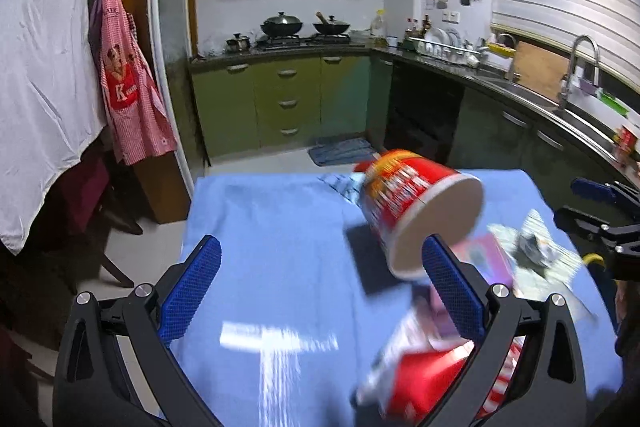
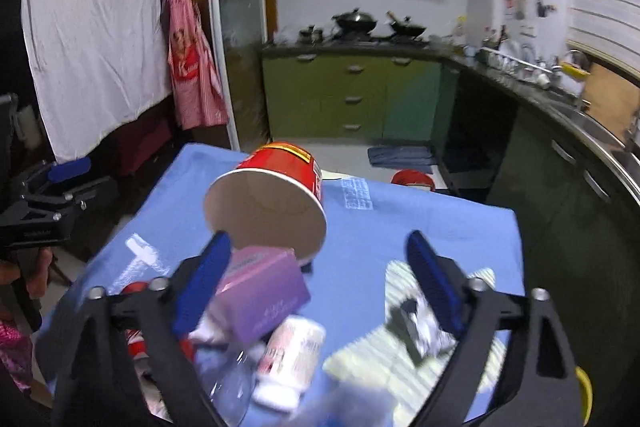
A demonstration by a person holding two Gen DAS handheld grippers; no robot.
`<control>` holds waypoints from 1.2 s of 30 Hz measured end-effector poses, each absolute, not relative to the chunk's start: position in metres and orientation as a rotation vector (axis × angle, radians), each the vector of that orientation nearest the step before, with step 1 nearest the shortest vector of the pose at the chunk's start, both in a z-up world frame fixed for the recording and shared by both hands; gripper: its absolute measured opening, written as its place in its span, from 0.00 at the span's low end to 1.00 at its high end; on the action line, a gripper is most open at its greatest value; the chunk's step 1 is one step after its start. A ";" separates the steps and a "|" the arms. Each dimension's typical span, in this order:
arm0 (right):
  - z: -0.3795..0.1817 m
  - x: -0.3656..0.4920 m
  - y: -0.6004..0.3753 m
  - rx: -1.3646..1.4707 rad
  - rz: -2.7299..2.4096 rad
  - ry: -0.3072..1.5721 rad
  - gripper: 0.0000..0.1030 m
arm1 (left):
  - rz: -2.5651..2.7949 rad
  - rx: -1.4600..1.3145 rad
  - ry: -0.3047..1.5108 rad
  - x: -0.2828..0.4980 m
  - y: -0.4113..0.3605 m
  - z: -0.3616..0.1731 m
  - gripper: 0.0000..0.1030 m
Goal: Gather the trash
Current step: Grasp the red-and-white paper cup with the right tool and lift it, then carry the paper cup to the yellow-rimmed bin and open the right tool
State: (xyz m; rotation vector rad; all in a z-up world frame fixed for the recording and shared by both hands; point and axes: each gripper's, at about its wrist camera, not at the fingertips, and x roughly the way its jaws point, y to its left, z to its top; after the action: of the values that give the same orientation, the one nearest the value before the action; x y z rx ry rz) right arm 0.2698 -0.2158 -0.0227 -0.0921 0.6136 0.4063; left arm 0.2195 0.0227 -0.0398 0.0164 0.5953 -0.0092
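A red paper noodle cup (image 1: 416, 207) lies on its side on the blue-covered table (image 1: 280, 247), mouth toward me; it also shows in the right wrist view (image 2: 276, 191). My left gripper (image 1: 322, 291) is open and empty, its right finger just in front of the cup's rim. My right gripper (image 2: 320, 283) is open and empty above a pile of trash: a purple box (image 2: 264, 295), a small white bottle (image 2: 292, 351), a clear plastic bottle (image 2: 232, 387) and crumpled paper (image 2: 416, 335). A red wrapper (image 1: 424, 383) lies near the left gripper.
Green kitchen cabinets (image 1: 280, 99), a stove with pans (image 1: 304, 27) and a sink counter (image 1: 560, 107) stand behind the table. A white sheet (image 1: 44, 67) and a red apron (image 1: 128, 87) hang at the left. A floor mat (image 1: 340, 151) lies beyond the table.
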 end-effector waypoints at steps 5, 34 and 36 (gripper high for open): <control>-0.038 0.323 -0.191 -0.181 0.398 0.688 0.66 | 0.019 0.000 0.597 0.253 0.032 -0.056 0.96; -0.023 0.416 -0.174 -0.104 0.307 0.750 0.06 | -0.019 0.028 0.632 0.254 0.022 -0.083 0.96; -0.007 0.416 -0.192 -0.058 0.291 0.743 0.06 | -0.025 0.032 0.630 0.253 0.020 -0.082 0.96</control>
State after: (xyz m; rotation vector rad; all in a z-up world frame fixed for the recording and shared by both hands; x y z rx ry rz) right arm 0.4162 -0.1917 -0.0067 -0.0582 0.7433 0.2906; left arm 0.2531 0.0203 -0.0822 0.0324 0.6303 -0.0246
